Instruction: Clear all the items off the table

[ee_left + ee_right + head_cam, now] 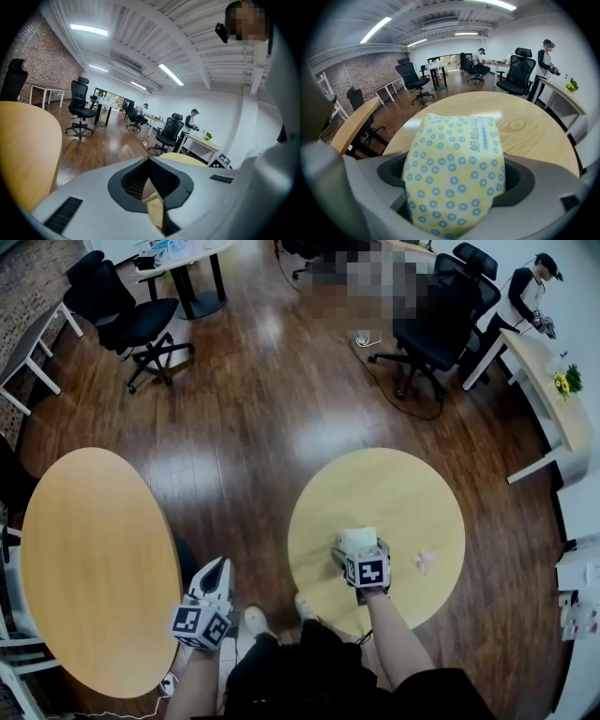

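A large oval light-wood table [89, 559] fills the left side, its top bare. Just to its right, over the dark wooden floor [253, 399], the left gripper [217, 568] is clenched: its dark jaws meet at the tips with nothing between them.

Right of it stands a smaller round light-wood table [394, 488]. Over this table's near part, the right gripper [361, 557] grasps a soft plastic tissue pack [454, 159]. The pack is pale yellow-white, covered in small blue rings and yellow dots, with a strip of blue print down its right side. It bulges out from between the jaws, pointing away from the person. Whether it touches the tabletop cannot be told.

A small crumpled pink scrap [426, 561] lies on the same table, near the pack and to its right.
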The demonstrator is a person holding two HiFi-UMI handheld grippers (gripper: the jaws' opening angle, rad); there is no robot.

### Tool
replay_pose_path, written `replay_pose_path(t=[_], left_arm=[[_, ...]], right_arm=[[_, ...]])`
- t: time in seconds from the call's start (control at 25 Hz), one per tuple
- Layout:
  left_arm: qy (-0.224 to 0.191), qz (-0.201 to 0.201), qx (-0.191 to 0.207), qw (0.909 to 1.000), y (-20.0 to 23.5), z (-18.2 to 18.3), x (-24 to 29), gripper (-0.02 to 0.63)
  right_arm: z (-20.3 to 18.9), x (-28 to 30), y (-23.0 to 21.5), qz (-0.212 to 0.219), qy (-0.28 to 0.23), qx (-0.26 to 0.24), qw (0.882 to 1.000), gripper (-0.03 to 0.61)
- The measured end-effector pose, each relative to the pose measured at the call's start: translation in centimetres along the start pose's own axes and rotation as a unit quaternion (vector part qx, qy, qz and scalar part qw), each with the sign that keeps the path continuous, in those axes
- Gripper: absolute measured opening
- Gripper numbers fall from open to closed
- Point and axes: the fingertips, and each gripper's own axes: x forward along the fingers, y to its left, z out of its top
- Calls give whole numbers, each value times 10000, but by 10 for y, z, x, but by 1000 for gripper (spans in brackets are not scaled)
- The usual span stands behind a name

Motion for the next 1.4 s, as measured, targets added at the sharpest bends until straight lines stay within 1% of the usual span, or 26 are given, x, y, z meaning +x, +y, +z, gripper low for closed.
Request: replay_pose_path(t=[0.24,0.32,0.4,0.56,0.64,0.72,0.76,0.8,0.84,0.92,0.96,1.0,1.04,1.08,1.12,1.16,1.2,1.24,1.4], left_arm=[[-129,-127,98,9998,0,13,-6,-9],[-210,-170,132,9995,0,20,-8,-9],[-308,-229,172,9991,-1,27,-10,-9],[-450,-427,212,9978,-4,38,-10,-9],[-518,-537,207,9970,-9,44,-8,-9],[-588,-663,212,9958,-18,49,-8,-9],[-624,-736,222,9951,-22,51,-7,-9],[-667,-809,234,9942,-25,54,-7,-9],[-719,-870,248,9933,-26,58,-5,-9],[-832,-925,271,9919,-26,71,-3,-9],[-881,-923,277,9914,-25,77,-4,-9],[-921,-913,269,9912,-24,81,-5,-9],[-955,-906,240,9910,-24,82,-8,-9],[-990,-907,201,9908,-24,81,-11,-9],[-1028,-912,165,9904,-23,80,-14,-9],[-1069,-918,140,9899,-23,80,-17,-9],[-1109,-921,123,9895,-22,81,-17,-9],[-1144,-921,112,9891,-20,82,-17,-9],[-1282,-956,63,9871,-14,90,-17,-9]], right_arm=[[-3,7,0,-20,98,-47,9999,548],[3,3,-3,-185,-20,-64,9998,548],[14,-9,-5,-329,-304,13,9990,548],[44,-47,6,-312,-1015,18,9943,546],[58,-70,7,-336,-1386,61,9898,546],[68,-100,2,-444,-1870,228,9811,546],[73,-116,-2,-554,-2167,318,9741,529],[79,-133,-7,-677,-2482,388,9656,465],[86,-149,-11,-785,-2771,440,9566,421],[102,-179,-15,-927,-3219,525,9407,410],[109,-195,-16,-992,-3438,572,9320,389],[113,-211,-17,-1070,-3694,622,9210,349],[114,-229,-17,-1146,-3980,668,9078,288],[112,-245,-17,-1194,-4256,700,8943,178],[110,-258,-15,-1214,-4471,717,8833,33],[109,-266,-14,-1228,-4594,722,8767,3],[108,-268,-13,-1255,-4634,720,8743,3],[108,-268,-12,-1282,-4627,713,8743,3],[111,-262,-9,-1281,-4561,731,8776,3]])
